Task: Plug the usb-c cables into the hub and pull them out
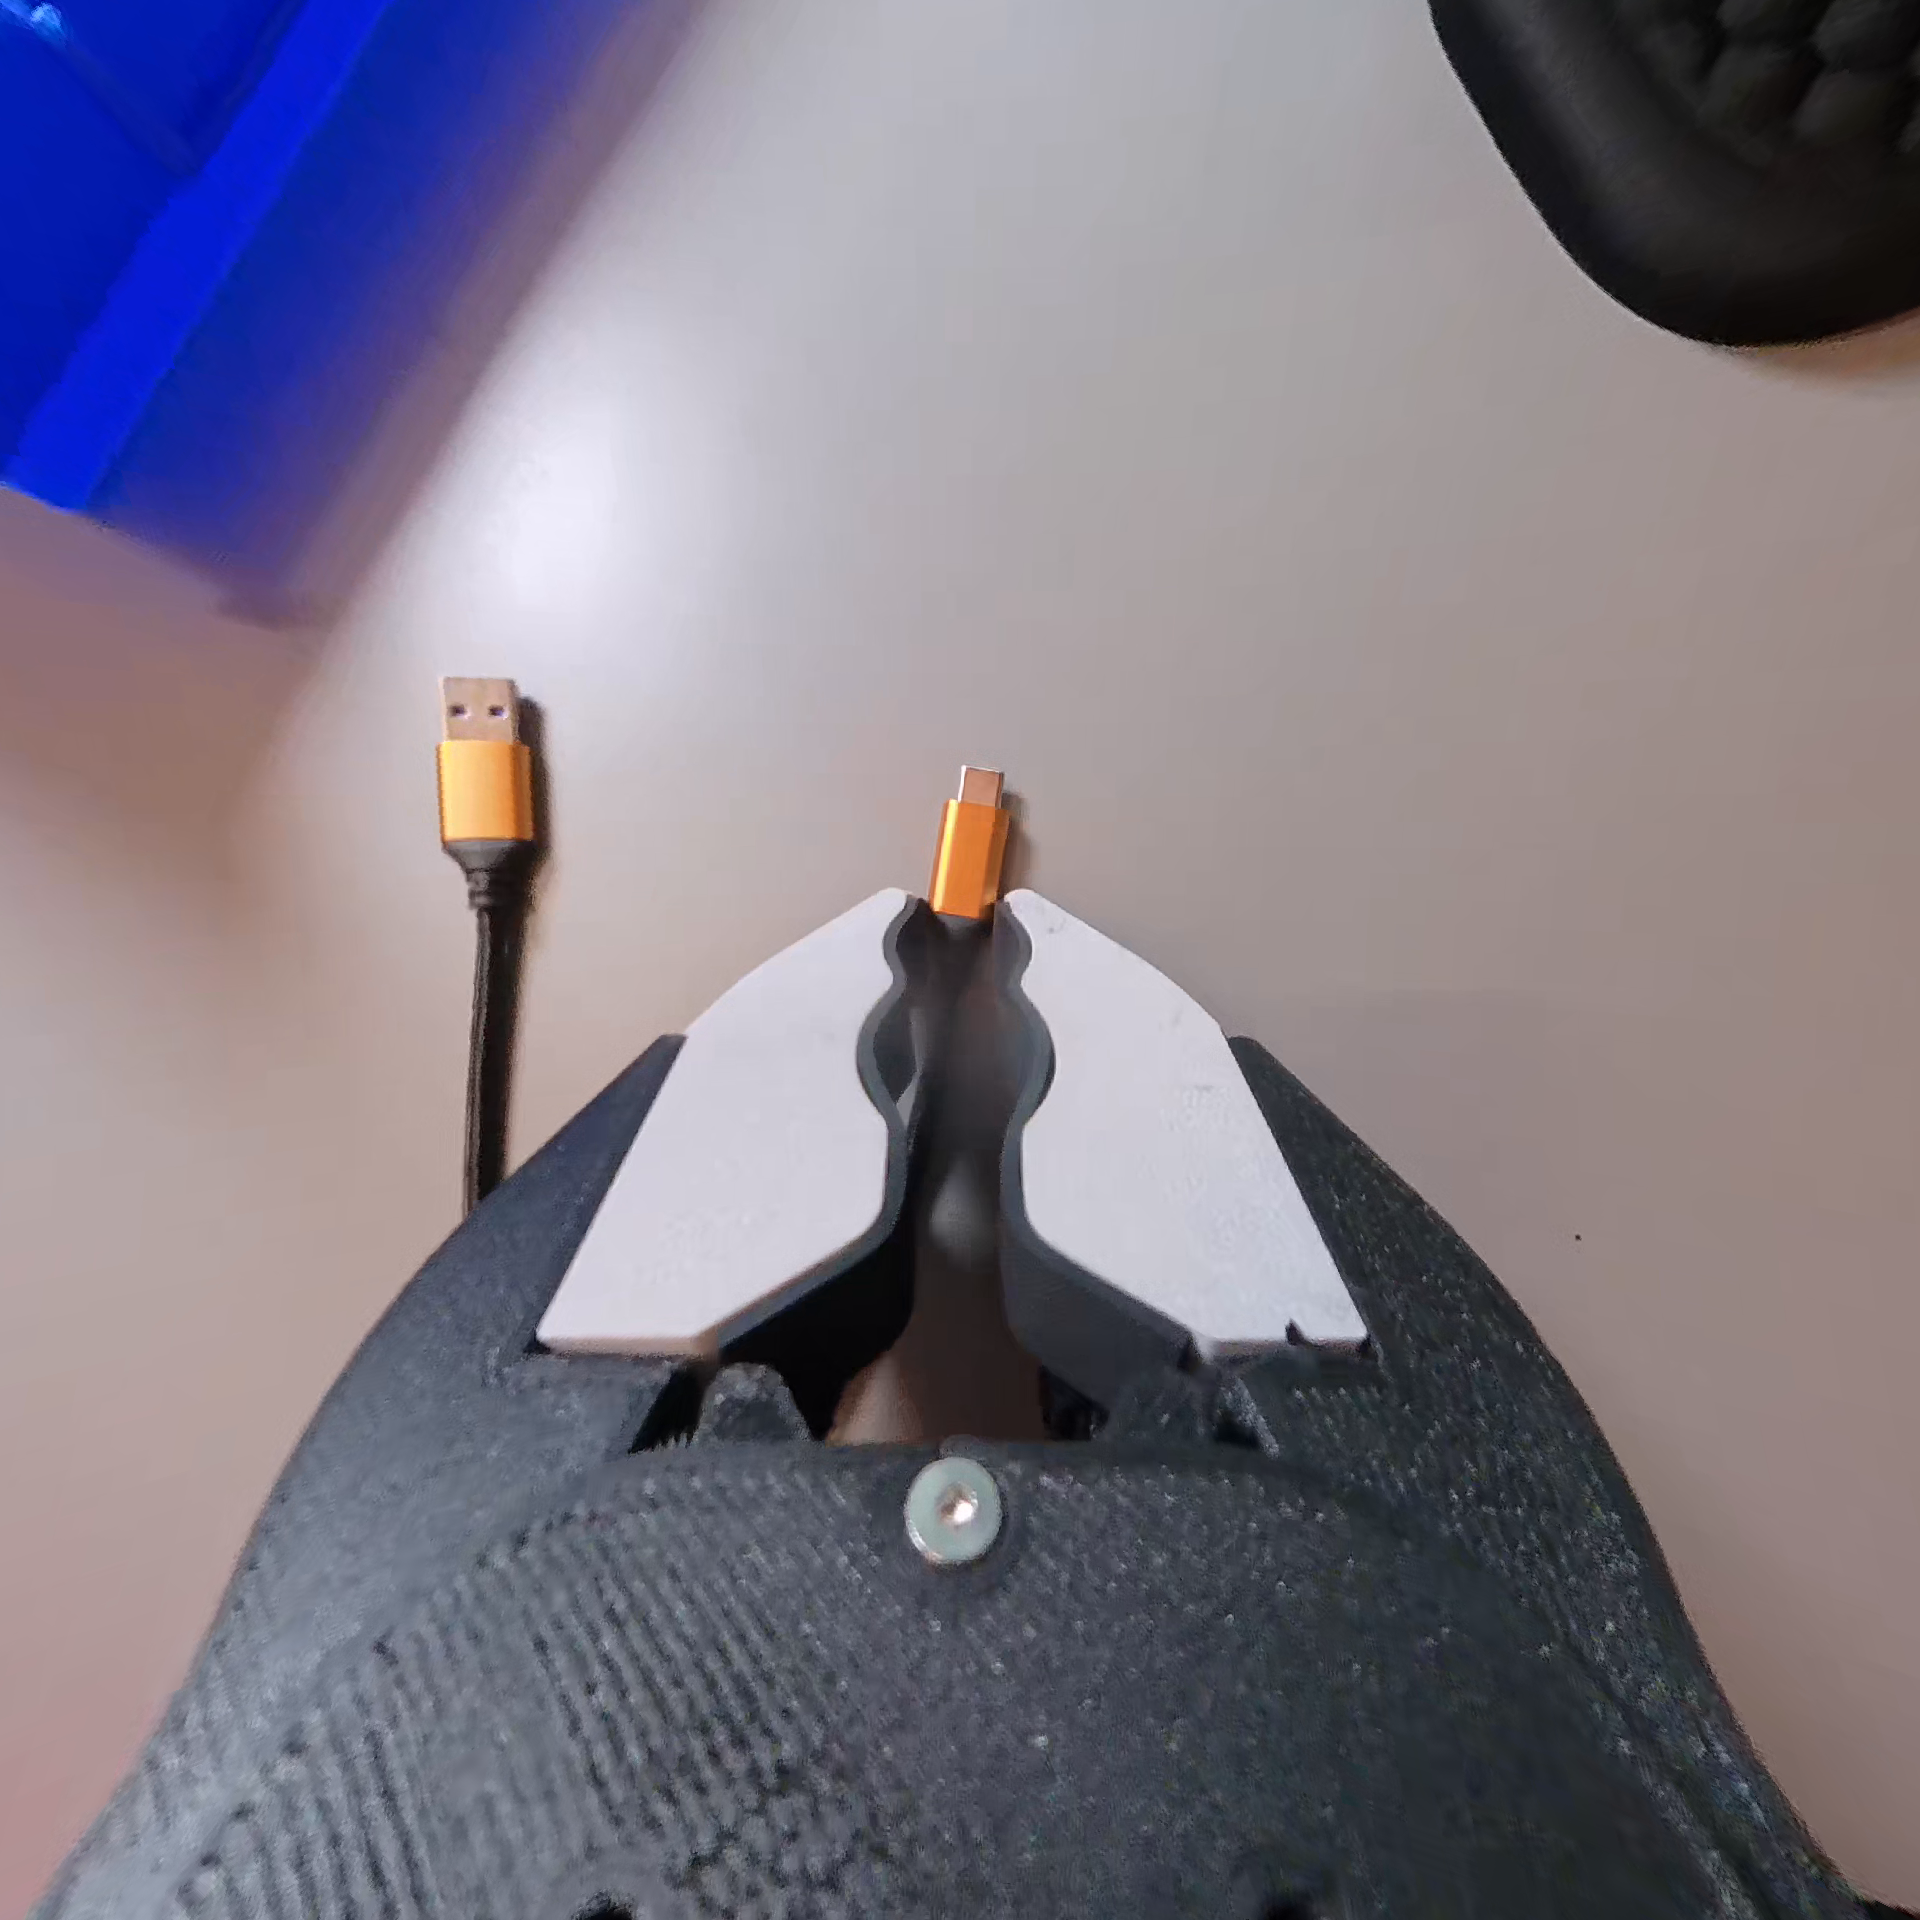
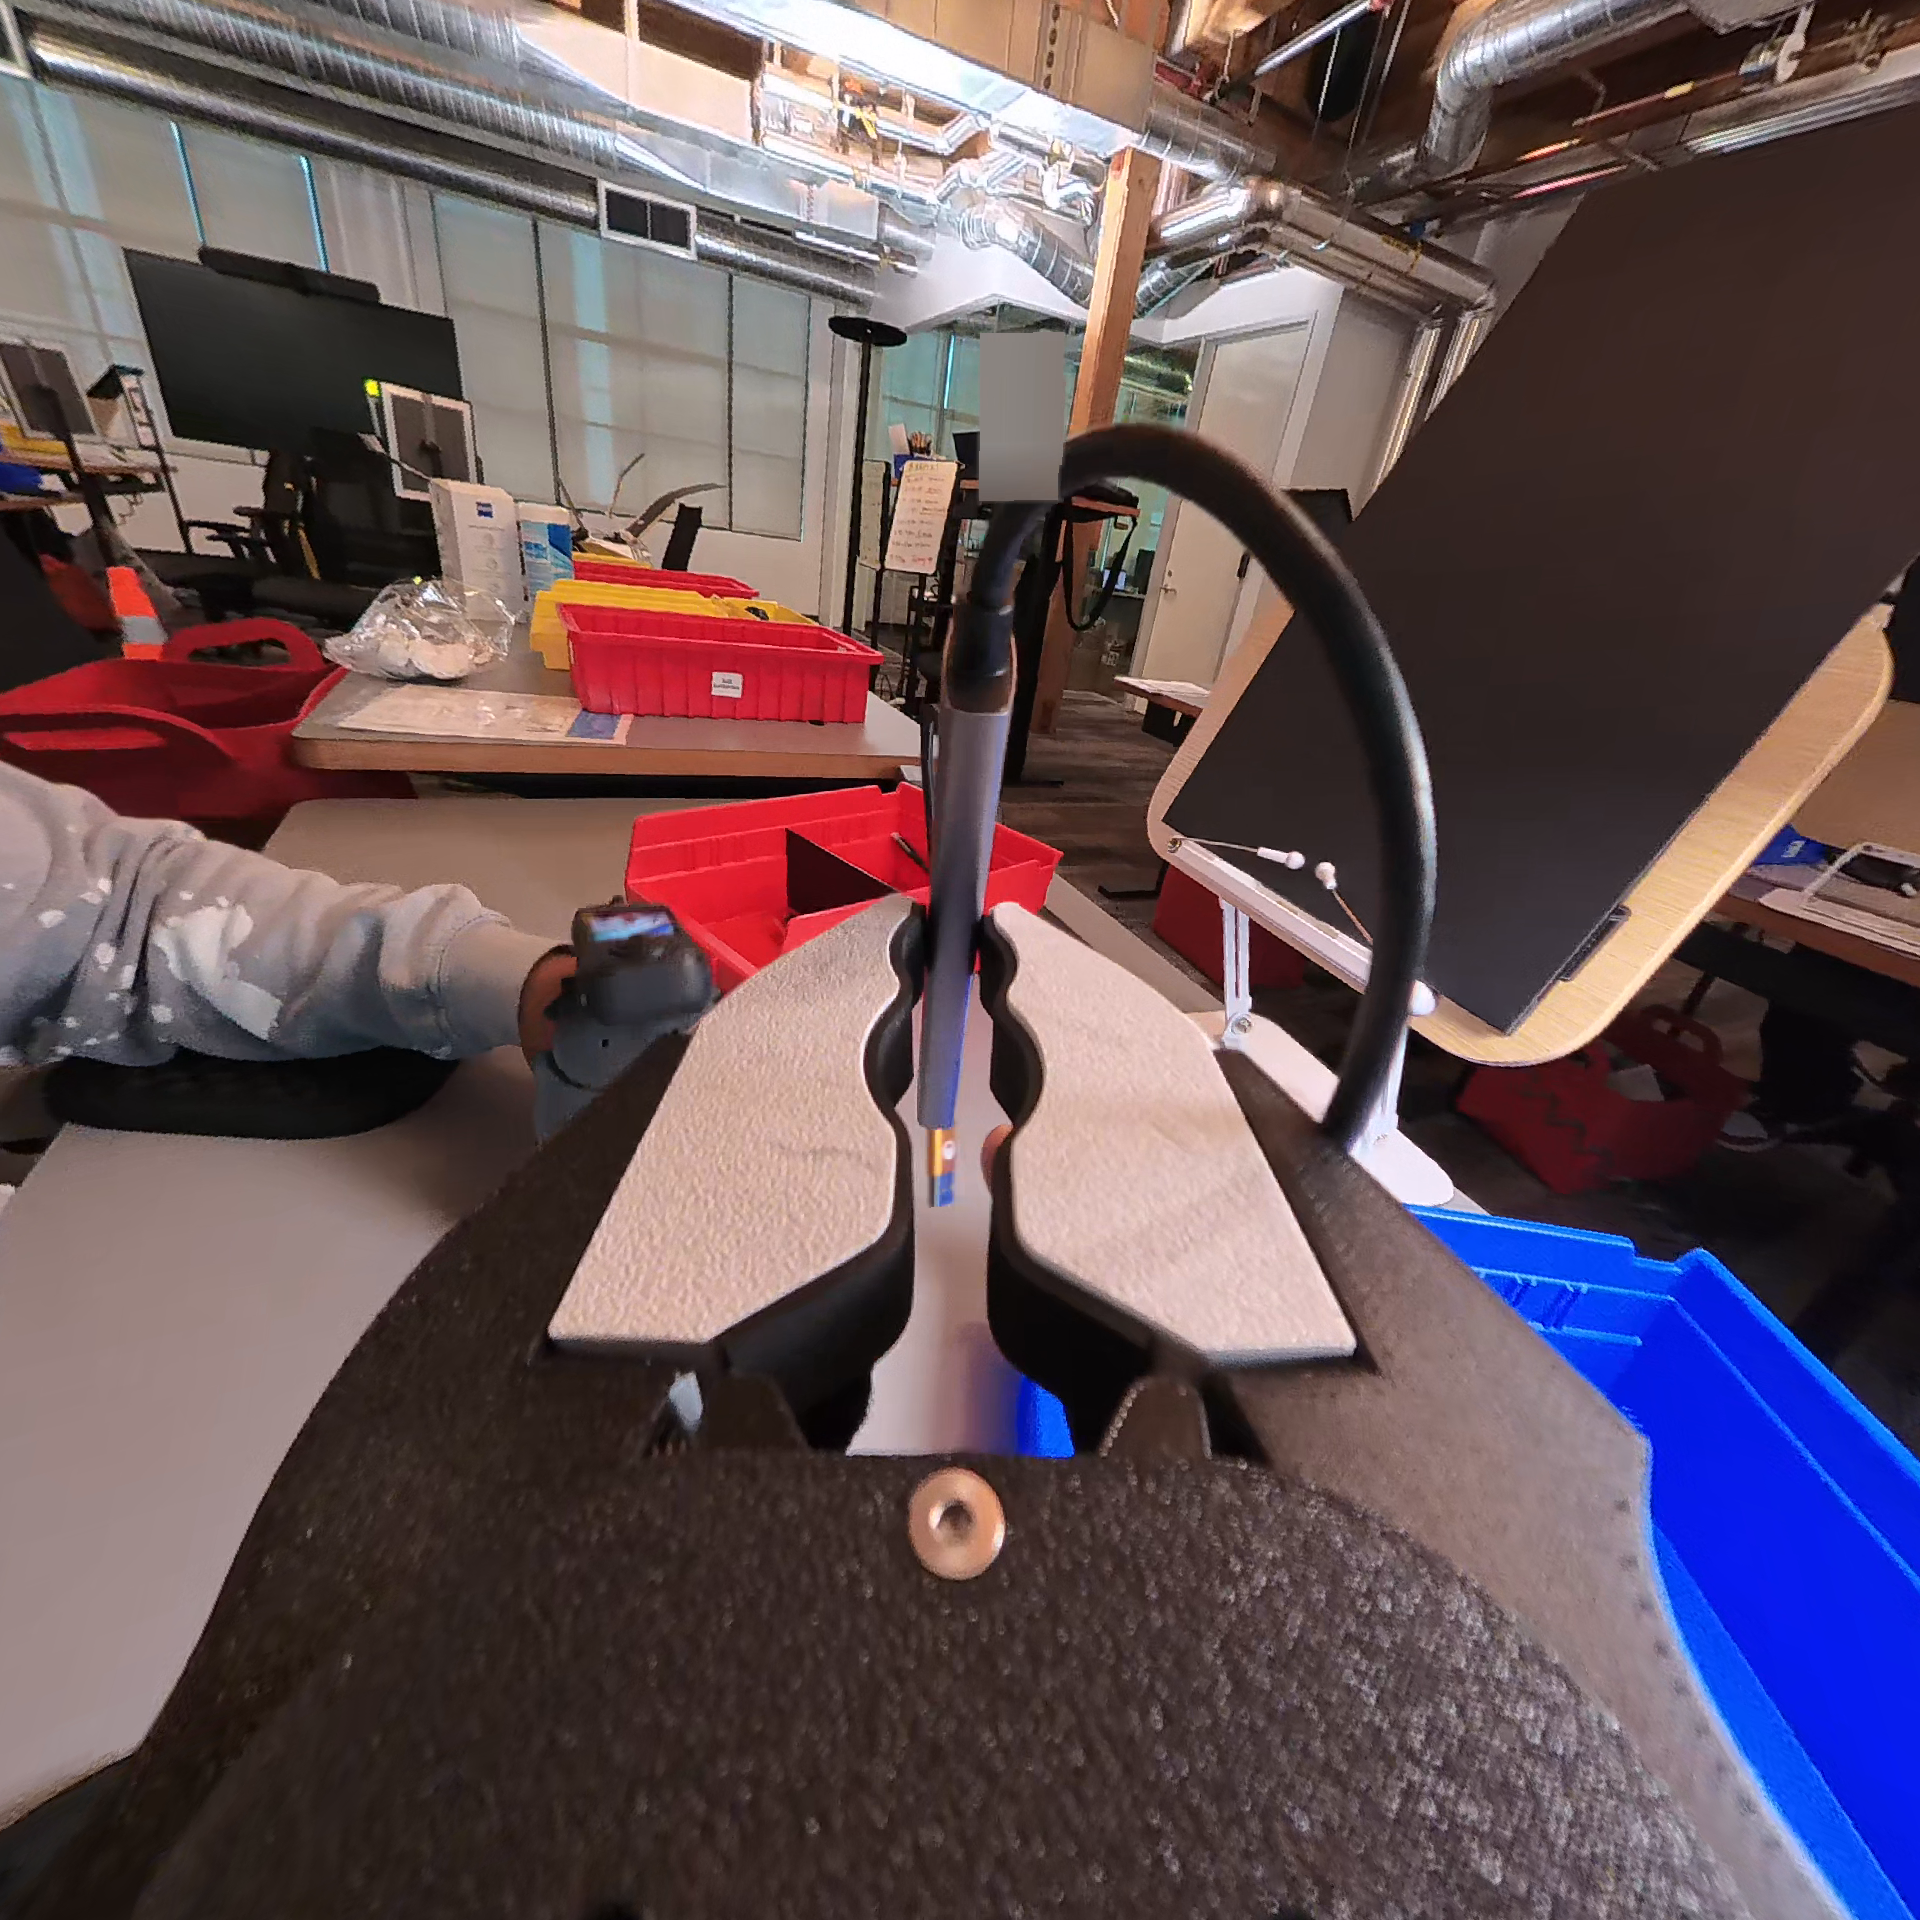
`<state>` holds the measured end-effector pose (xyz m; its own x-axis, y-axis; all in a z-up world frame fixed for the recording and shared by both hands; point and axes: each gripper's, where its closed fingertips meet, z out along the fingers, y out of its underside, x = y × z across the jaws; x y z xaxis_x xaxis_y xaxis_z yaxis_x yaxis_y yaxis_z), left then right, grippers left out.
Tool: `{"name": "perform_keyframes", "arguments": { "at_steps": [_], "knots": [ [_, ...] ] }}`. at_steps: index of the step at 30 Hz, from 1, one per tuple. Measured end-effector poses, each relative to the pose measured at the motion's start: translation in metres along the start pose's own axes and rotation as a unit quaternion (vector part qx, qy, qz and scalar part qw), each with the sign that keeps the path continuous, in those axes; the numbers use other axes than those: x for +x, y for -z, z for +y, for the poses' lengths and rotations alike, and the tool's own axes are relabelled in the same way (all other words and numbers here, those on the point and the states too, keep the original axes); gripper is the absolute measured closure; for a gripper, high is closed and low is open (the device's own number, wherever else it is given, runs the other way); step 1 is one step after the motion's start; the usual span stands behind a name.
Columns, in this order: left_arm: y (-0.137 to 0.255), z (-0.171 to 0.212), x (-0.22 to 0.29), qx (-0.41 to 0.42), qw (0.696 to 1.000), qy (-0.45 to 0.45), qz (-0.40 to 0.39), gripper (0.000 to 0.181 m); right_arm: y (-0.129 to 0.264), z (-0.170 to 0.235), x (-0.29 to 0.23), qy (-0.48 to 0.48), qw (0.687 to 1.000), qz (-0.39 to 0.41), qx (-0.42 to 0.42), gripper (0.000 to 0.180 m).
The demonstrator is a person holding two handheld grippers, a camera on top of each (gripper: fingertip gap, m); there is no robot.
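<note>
My left gripper [image 1: 964,904] is shut on the orange USB-C plug [image 1: 971,847], whose metal tip points forward just over the grey table [image 1: 1299,727]. The cable's other end, an orange USB-A plug [image 1: 483,764] with a black braided cord [image 1: 488,1049], lies flat on the table to the left. My right gripper [image 2: 951,920] is shut on the grey hub [image 2: 961,862], held upright and edge-on above the table. The hub's black cord [image 2: 1351,644] arcs up and over to the right. The other gripper [image 2: 623,982] shows at the left in the right wrist view, held by a person's hand.
A blue bin [image 1: 177,270] sits at the left gripper's far left and shows at the lower right in the right wrist view [image 2: 1714,1403]. A black pad [image 1: 1714,156] lies at the far right. A red bin [image 2: 790,883] stands behind the hub. A tilted dark board [image 2: 1558,623] stands right. The tips of one gripper are about 30 centimetres away from the tips of the other.
</note>
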<state>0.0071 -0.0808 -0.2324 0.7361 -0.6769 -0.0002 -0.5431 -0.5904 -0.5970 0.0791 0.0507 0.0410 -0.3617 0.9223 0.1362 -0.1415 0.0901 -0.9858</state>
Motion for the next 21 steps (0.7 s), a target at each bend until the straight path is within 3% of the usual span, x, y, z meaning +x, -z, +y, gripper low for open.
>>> {"name": "perform_keyframes", "arguments": {
  "at_steps": [1, 3, 7, 12, 16, 21],
  "knots": [
    [0.006, -0.002, -0.001, 0.015, 1.0, 0.017, 0.006, 0.168, -0.001, 0.001, -0.001, 0.004, 1.0, -0.001, -0.006, 0.17],
    [0.031, -0.019, 0.0, 0.074, 0.994, 0.066, 0.043, 0.168, -0.004, 0.005, -0.004, 0.013, 1.0, -0.005, -0.02, 0.17],
    [0.117, -0.079, 0.015, 0.225, 0.958, 0.114, 0.135, 0.168, -0.014, 0.024, -0.008, 0.043, 0.996, -0.001, -0.083, 0.171],
    [0.191, -0.12, 0.034, 0.301, 0.926, 0.102, 0.203, 0.168, -0.033, 0.068, -0.032, 0.079, 0.974, -0.051, -0.208, 0.171],
    [0.175, -0.12, 0.034, 0.286, 0.908, 0.146, 0.27, 0.168, -0.041, 0.084, -0.081, 0.065, 0.951, -0.173, -0.248, 0.171],
    [0.13, -0.109, 0.051, 0.237, 0.885, 0.179, 0.358, 0.169, -0.045, 0.087, -0.12, 0.062, 0.928, -0.267, -0.251, 0.171]
  ]
}}
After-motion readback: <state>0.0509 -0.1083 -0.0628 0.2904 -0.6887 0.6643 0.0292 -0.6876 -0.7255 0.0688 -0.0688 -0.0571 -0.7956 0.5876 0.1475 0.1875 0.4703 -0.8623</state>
